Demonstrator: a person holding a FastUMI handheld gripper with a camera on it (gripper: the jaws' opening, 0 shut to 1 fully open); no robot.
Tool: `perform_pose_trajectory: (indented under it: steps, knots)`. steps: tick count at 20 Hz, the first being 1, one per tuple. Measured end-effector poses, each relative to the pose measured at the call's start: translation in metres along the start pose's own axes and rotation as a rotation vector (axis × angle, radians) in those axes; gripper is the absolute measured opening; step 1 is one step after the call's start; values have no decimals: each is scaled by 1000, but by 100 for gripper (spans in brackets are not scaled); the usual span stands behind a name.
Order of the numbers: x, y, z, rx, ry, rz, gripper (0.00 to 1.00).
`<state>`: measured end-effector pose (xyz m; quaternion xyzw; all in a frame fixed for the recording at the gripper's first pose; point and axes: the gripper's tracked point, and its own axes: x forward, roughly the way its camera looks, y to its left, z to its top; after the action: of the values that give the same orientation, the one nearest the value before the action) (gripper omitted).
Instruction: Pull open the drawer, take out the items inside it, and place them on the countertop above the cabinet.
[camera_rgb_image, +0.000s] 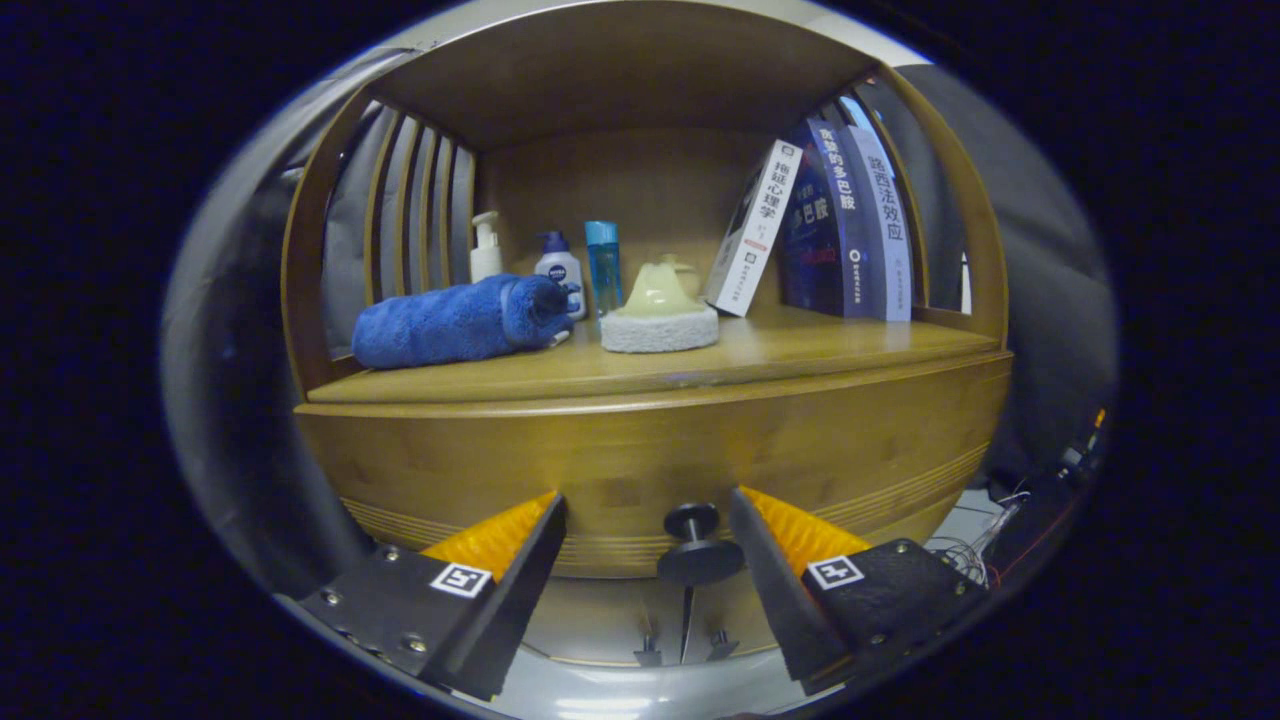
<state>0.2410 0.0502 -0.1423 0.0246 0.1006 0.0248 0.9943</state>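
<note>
Drawer is sitting flush under the countertop's front edge, its small knob standing between my gripper's wide-spread, empty fingers. I'm judging that rigid knob the only hold; narrow, so it could slip.

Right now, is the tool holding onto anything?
No, nothing is held. The tool is open, and the drawer knob sits between its fingers, nearer one of them, with neither finger pressing on it.
</note>
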Motion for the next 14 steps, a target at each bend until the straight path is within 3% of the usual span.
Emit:
perform_pose_trajectory:
  steps: [6,10,14]
  knots:
    - [-10,3,5,3,154,23,99]
    - [-38,20,31,34,66,104,99]
    - [-91,10,73,-5,19,72,99]
